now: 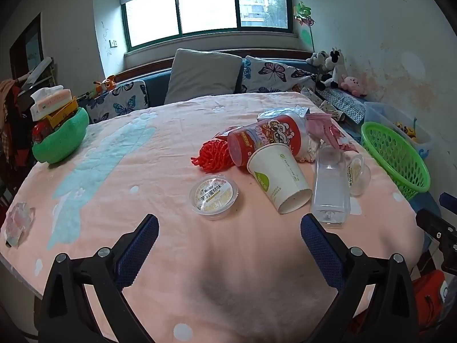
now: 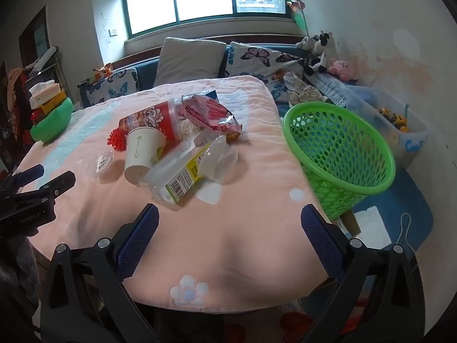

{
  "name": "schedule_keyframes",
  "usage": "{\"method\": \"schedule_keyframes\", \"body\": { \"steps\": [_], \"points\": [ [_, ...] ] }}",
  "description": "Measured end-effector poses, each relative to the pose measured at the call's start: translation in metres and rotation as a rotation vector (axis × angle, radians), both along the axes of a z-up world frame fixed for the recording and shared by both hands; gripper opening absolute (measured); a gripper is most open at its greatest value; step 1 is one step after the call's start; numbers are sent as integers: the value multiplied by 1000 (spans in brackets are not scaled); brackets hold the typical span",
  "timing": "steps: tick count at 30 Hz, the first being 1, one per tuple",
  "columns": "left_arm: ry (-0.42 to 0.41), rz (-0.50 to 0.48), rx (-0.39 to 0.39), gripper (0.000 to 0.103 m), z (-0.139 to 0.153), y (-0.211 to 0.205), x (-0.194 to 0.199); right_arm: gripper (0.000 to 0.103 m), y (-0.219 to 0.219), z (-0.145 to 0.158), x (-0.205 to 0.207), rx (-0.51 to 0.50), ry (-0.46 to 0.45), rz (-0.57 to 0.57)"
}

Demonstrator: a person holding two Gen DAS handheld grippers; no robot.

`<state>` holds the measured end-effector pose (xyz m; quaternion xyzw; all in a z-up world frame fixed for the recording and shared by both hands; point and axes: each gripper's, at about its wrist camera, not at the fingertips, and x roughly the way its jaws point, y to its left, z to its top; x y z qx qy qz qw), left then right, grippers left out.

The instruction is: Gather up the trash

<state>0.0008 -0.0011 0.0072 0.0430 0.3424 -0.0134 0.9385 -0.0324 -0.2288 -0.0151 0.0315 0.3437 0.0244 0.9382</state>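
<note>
A heap of trash lies on the pink blanket-covered table (image 1: 200, 257): a white paper cup (image 1: 278, 177) on its side, a red printed tub (image 1: 265, 140), a clear plastic bottle (image 1: 331, 183), a small round jelly cup (image 1: 213, 194), a red mesh scrubber (image 1: 211, 154) and pink wrappers (image 2: 208, 111). The white paper cup (image 2: 142, 154) and clear bottle (image 2: 177, 177) also show in the right wrist view. A green mesh basket (image 2: 340, 154) stands at the table's right edge. My left gripper (image 1: 230, 228) is open and empty, short of the jelly cup. My right gripper (image 2: 230, 220) is open and empty, short of the bottle.
A green bowl (image 1: 61, 140) with a toy truck and tissue box sits at the table's far left. A crumpled clear wrapper (image 1: 18, 220) lies at the left edge. Cushions (image 1: 202, 74) and plush toys line the sofa behind. A clear bin of toys (image 2: 394, 123) stands right of the basket.
</note>
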Motion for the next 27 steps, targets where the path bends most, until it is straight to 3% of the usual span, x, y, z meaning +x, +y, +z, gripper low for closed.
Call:
{"method": "schedule_keyframes", "body": {
  "steps": [7,9,27],
  "points": [
    [6,2,0,97,11,4,3,99,-1,-1,1,8,10,2],
    [-5,-9,8,97,-3,-4,0,99,-1,-2,1,6,10,3],
    [1,-11,10,97,-3,-9,3,99,-1,-2,4,6,12,3]
  ]
}}
